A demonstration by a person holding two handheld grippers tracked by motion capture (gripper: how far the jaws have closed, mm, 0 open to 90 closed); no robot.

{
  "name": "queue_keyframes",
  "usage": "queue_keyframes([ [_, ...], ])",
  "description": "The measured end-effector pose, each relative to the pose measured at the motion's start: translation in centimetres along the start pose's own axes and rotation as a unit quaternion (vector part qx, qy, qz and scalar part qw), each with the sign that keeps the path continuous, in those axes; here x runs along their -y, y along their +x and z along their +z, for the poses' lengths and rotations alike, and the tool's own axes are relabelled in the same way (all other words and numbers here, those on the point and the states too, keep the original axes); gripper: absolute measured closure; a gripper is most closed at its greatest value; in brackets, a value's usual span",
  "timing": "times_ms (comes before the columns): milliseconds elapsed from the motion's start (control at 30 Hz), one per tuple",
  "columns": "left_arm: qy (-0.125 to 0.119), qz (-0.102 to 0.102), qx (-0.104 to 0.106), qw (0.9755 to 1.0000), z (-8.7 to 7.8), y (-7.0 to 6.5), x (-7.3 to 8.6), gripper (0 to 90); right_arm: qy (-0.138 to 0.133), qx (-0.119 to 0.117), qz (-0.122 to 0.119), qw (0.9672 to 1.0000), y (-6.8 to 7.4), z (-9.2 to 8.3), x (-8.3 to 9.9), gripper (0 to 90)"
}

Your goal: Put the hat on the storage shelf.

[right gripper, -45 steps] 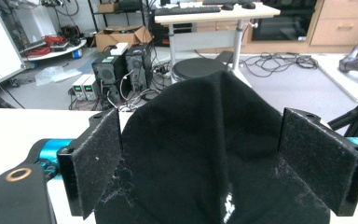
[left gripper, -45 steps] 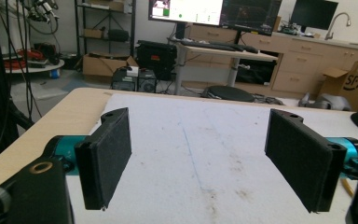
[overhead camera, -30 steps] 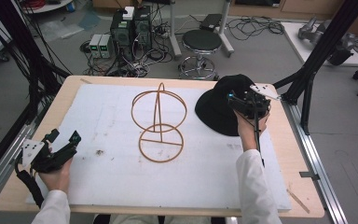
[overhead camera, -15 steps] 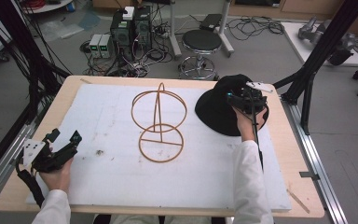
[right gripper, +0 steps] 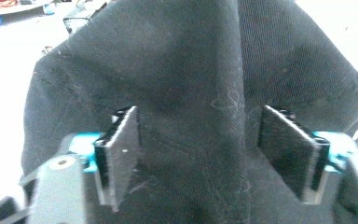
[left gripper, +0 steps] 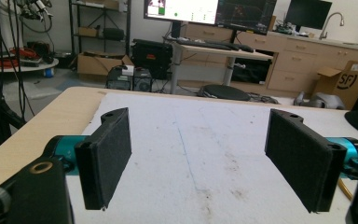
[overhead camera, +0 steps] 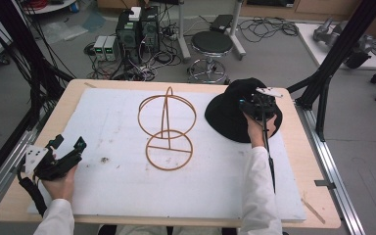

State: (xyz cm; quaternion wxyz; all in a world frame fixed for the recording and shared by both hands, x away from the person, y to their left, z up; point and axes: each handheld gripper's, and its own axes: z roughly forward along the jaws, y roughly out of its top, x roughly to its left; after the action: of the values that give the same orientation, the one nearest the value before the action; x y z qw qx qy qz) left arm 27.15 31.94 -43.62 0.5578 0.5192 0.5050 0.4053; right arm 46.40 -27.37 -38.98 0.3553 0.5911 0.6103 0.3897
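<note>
A black fabric hat (overhead camera: pixel 227 115) lies on the white mat at the table's back right. My right gripper (overhead camera: pixel 255 104) sits on top of it, and in the right gripper view its jaws stand open with the hat's crown (right gripper: pixel 191 93) bulging between the pads (right gripper: pixel 119 149). A wooden ring-shaped stand (overhead camera: pixel 166 127) rises upright in the middle of the mat. My left gripper (overhead camera: pixel 68 149) rests at the front left, open with nothing between its pads (left gripper: pixel 107 149), pointing across the mat (left gripper: pixel 205 140).
The white mat (overhead camera: pixel 112 186) covers most of the wooden table (overhead camera: pixel 318 196). Small dark specks mark the mat (overhead camera: pixel 104 159) near the left gripper. A stool (overhead camera: pixel 211 44), equipment boxes and cables stand on the floor beyond the far edge. Black frame posts (overhead camera: pixel 338 54) flank the table.
My right gripper has moved a little farther over the hat's crown. The left gripper has barely shifted.
</note>
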Motion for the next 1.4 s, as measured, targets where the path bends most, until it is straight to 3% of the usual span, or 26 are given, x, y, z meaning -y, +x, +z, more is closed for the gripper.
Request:
queue_keyframes([
  [33,0.0,0.0,0.0,1.0,0.0,0.0,0.0,22.9,0.0,0.0,0.0,1.0,0.0,0.0,0.0,35.2],
  [67,0.002,-0.002,0.001,1.0,0.1,0.0,0.0,22.9,0.005,-0.003,0.016,0.9999,-0.1,0.1,0.1,43.3],
  [167,0.0,-0.002,0.001,1.0,0.0,0.1,0.0,22.9,0.02,-0.011,0.024,0.9995,-0.3,0.3,0.3,58.5],
  [200,0.0,-0.002,0.001,1.0,0.0,0.1,0.0,22.9,0.02,-0.011,0.024,0.9995,-0.3,0.3,0.3,58.5],
  [233,0.0,-0.003,0.001,1.0,0.0,0.0,0.0,22.9,0.02,-0.006,0.023,0.9995,-0.4,0.2,0.3,71.7],
  [267,0.0,-0.003,0.001,1.0,0.0,0.0,0.0,22.9,0.019,0.0,0.024,0.9995,-0.4,0.0,0.2,78.5],
  [300,0.0,-0.003,0.001,1.0,0.0,0.0,0.0,22.9,0.019,0.0,0.024,0.9995,-0.4,0.0,0.2,78.5],
  [333,0.0,-0.003,0.002,1.0,0.0,0.0,0.0,22.9,0.017,0.007,0.02,0.9996,-0.3,-0.2,0.1,85.1],
  [767,0.0,-0.002,0.001,1.0,-0.1,0.1,0.0,22.9,0.004,0.003,-0.013,0.9999,-0.3,-0.8,0.3,86.3],
  [1133,0.001,-0.002,0.003,1.0,-0.1,0.1,0.1,22.8,-0.019,-0.011,-0.001,0.9998,0.3,-2.1,-0.1,86.3],
  [1333,0.003,-0.006,0.006,1.0,-0.1,0.2,0.1,22.6,-0.055,-0.027,0.009,0.9981,0.4,-4.0,-1.0,86.3],
  [1400,0.004,-0.006,0.006,1.0,-0.1,0.2,0.1,22.6,-0.073,-0.035,0.023,0.9964,0.5,-4.8,-1.4,86.3],
])
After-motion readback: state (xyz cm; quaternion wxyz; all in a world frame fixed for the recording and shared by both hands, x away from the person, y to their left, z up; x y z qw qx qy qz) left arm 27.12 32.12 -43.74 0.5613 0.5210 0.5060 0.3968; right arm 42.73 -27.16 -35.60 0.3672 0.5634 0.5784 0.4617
